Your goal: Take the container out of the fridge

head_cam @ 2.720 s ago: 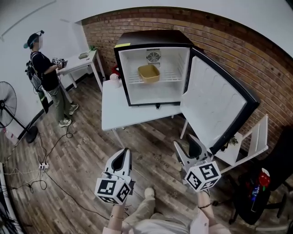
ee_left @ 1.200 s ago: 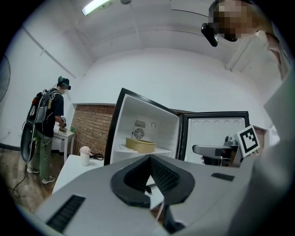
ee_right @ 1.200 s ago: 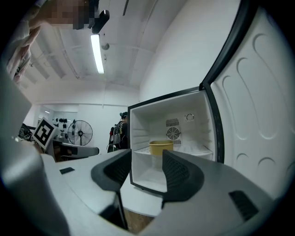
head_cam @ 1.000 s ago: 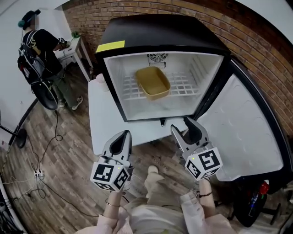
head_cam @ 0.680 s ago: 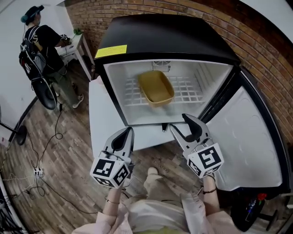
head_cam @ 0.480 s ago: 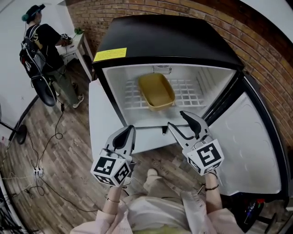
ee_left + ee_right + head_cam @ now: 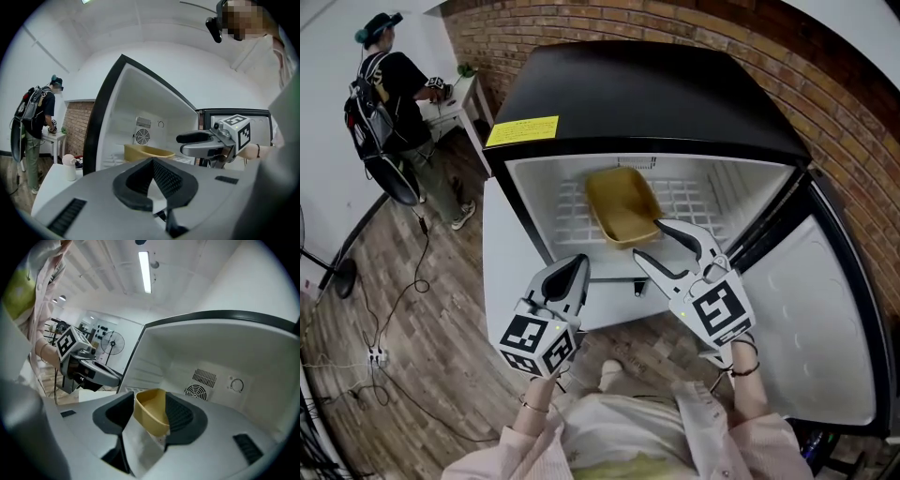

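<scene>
Head view: fridge (image 7: 647, 94) on white table (image 7: 508, 272); brick wall (image 7: 722, 37) behind

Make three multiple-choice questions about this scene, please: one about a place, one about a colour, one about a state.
1. Where is the container relative to the fridge?
A) on top of it
B) on its wire shelf
C) under it
2. What colour is the container?
A) blue
B) red
C) yellow
3. How are the jaws of the right tool?
A) apart
B) shut on the container
C) shut on nothing

Answers: 1 B, it rests on the white grid inside; 2 C, its walls are mustard yellow; 3 A, a wide gap shows between them.
</scene>
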### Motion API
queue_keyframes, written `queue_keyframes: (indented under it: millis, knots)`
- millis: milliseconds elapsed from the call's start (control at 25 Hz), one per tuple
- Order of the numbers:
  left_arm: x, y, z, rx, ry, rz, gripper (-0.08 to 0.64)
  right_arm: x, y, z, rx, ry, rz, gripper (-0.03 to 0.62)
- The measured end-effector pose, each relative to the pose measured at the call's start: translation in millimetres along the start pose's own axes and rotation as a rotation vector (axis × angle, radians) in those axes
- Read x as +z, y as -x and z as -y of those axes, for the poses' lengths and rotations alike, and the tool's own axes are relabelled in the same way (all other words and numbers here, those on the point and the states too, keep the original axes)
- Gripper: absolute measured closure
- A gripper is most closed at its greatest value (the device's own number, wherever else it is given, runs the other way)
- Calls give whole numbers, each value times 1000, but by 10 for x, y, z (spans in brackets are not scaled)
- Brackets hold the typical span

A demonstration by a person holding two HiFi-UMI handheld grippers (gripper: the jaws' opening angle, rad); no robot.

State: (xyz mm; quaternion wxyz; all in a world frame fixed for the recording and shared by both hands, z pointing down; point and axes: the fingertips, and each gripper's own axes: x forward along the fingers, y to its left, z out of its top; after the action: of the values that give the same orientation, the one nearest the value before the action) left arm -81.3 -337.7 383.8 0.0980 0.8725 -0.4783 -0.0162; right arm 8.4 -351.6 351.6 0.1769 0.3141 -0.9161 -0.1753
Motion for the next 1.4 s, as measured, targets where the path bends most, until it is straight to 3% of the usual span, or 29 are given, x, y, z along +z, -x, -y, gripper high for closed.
queue_keyframes:
  millis: [160, 800, 1000, 1240, 1400]
  knots:
    - [-12, -83, -25, -2, 1, -3, 568, -24, -141, -40, 90, 79, -44, 381]
    - [-78, -259, -156, -57, 54, -33, 568, -387, -447, -265, 388, 382, -415, 383]
    - [-114, -268, -152, -82, 66, -50, 568, -450, -488, -328, 411, 445, -474, 390]
    - [-110, -275, -132, -116, 64, -54, 568, -469, -482, -357, 413, 526, -509, 523]
    - [-96, -268, -129, -129, 60, -54, 568, -470, -478, -363, 415, 537, -519, 531]
